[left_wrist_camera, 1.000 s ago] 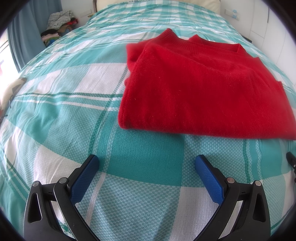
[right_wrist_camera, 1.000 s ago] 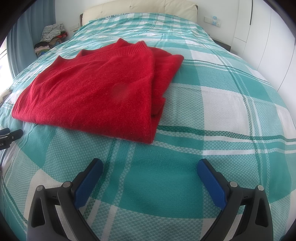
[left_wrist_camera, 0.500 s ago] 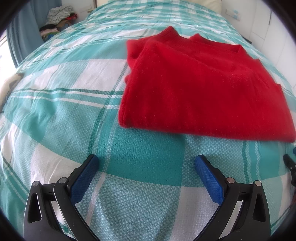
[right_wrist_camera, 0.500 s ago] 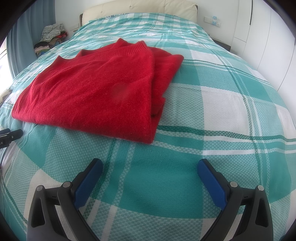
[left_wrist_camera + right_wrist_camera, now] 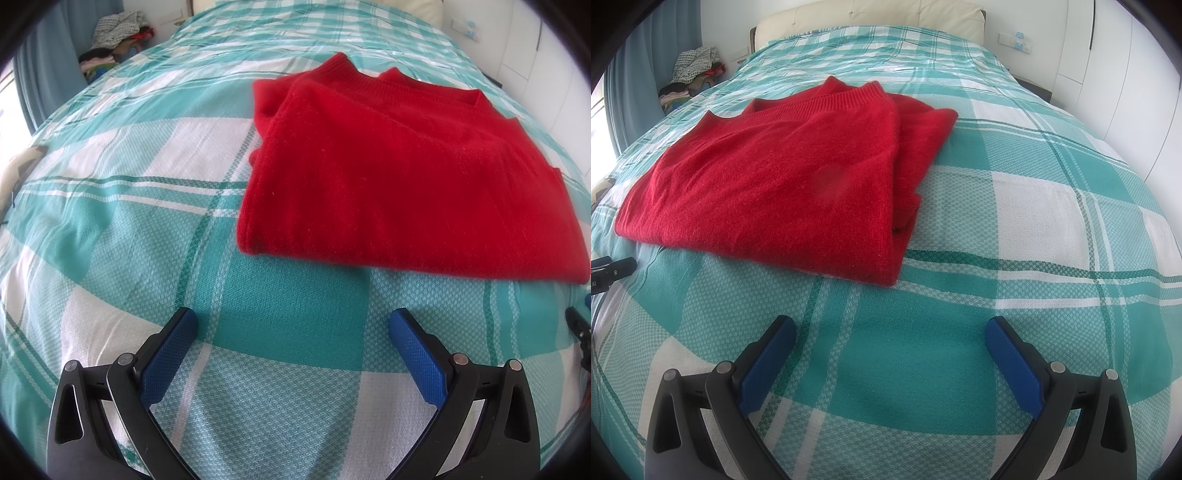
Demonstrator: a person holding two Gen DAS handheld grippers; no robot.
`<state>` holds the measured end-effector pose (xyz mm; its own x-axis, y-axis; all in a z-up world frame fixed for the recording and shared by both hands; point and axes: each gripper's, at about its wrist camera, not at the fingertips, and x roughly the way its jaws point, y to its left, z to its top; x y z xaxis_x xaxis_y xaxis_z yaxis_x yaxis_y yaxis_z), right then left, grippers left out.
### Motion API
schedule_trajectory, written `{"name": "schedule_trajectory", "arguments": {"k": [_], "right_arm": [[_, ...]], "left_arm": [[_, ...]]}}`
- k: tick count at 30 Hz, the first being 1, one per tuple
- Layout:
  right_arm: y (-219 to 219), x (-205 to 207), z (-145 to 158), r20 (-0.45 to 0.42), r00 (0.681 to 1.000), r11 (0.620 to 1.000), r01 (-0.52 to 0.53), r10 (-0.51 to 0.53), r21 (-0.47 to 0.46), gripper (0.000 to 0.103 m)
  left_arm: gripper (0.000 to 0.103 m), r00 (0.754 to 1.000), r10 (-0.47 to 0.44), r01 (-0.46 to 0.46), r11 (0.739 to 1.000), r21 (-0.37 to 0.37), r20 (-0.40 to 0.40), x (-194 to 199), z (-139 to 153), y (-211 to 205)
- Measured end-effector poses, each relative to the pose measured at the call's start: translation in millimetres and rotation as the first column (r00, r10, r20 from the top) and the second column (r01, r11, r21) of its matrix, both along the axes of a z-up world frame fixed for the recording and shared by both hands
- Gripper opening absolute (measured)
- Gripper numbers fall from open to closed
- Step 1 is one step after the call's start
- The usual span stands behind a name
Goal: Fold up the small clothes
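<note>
In the left wrist view, the left tongs [image 5: 293, 325] stand spread wide with nothing between their blue pads [image 5: 168, 354], low over the teal-and-white checked bedspread [image 5: 110, 229]. The red sweater [image 5: 406, 177] lies folded on the bed ahead and to the right of them, apart from the pads, its near edge running across the cover and its ribbed neckline turned toward the far end of the bed. A folded-in layer shows along the sweater's left side. At the right edge of this view a small dark part of the right tongs [image 5: 578, 328] comes into sight, just beyond the sweater's near right corner. A heap of mixed clothes [image 5: 114, 37] sits beside a blue curtain [image 5: 48, 62] past the far left side of the bed. In the right wrist view, the right tongs [image 5: 890, 332] are likewise spread apart and empty, above the bedspread [image 5: 1034, 206]. Here the red sweater [image 5: 783, 184] lies ahead and to the left, flat on the cover, with a folded layer stacked along its right side and its near right corner closest to the tongs without touching them. A dark tip of the left tongs [image 5: 613, 271] shows at the left edge, near the sweater's near left corner. A cream headboard [image 5: 871, 14] closes the far end of the bed, and white cupboard doors [image 5: 1123, 66] stand along the right.
</note>
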<state>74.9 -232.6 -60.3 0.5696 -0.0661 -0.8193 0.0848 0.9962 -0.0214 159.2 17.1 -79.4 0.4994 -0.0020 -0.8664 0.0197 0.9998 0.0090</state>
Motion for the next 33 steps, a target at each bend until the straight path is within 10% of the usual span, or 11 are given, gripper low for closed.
{"name": "schedule_trajectory", "arguments": {"k": [16,27,33], "right_arm": [[-2.3,-0.4,2.2,0.004,1.000,1.000,-0.001,0.001,0.016,0.101],[-78.6,74.5,53.0,0.002,0.996,0.867,0.075,-0.088,0.493,0.100],[-78.7,130.3,18.5,-0.163,0.980,0.816,0.183,-0.109,0.549,0.065]], "left_arm": [[0.102,1.000,0.000,0.000,1.000,-0.013,-0.019,-8.3,12.8,4.2],[0.102,0.969,0.073,-0.062,0.997,-0.053,0.236,-19.7,90.5,48.6],[0.102,0.971,0.107,-0.086,0.991,-0.105,0.215,-17.8,92.6,69.8]]}}
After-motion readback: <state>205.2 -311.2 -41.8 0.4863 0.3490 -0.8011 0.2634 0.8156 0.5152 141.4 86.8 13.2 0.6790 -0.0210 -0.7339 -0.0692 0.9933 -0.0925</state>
